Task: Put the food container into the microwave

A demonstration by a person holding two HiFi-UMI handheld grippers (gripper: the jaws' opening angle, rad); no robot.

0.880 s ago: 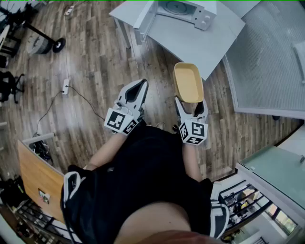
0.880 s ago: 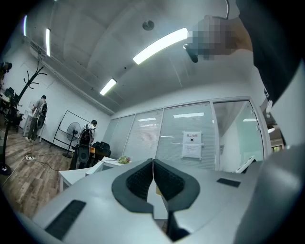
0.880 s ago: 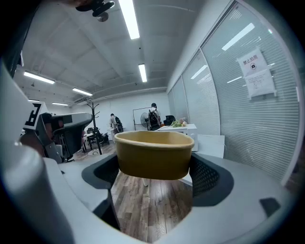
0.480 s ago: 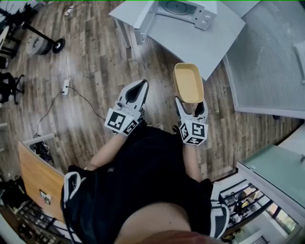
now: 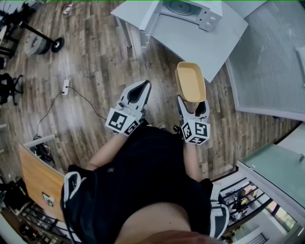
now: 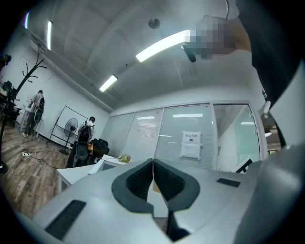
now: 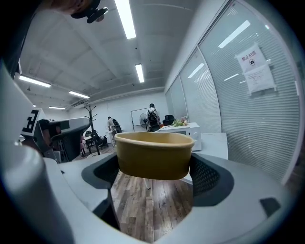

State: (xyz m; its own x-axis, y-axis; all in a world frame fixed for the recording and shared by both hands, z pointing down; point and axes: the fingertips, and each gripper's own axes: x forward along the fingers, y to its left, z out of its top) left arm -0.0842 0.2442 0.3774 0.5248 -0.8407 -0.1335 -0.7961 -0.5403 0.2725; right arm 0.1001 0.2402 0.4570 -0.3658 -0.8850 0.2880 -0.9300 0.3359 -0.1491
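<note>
A tan oblong food container (image 5: 190, 81) (image 7: 153, 153) is held level over the wood floor, and my right gripper (image 5: 192, 101) (image 7: 155, 172) is shut on its near end. The white microwave (image 5: 185, 10) (image 7: 189, 132) stands on the white table (image 5: 190, 40) ahead, its door (image 5: 148, 18) swung open to the left. My left gripper (image 5: 137, 90) (image 6: 153, 177) hangs beside the right one, jaws pressed together with nothing between them.
The white table's near corner (image 5: 210, 76) lies just beyond the container. A power strip and cable (image 5: 66, 86) trail across the floor at left. A glass partition wall (image 5: 267, 62) runs along the right. A wooden desk (image 5: 38, 178) sits at lower left. People stand far off (image 7: 152, 116).
Both grippers and the container have shifted slightly forward and right, toward the table. The grip on the container is unchanged.
</note>
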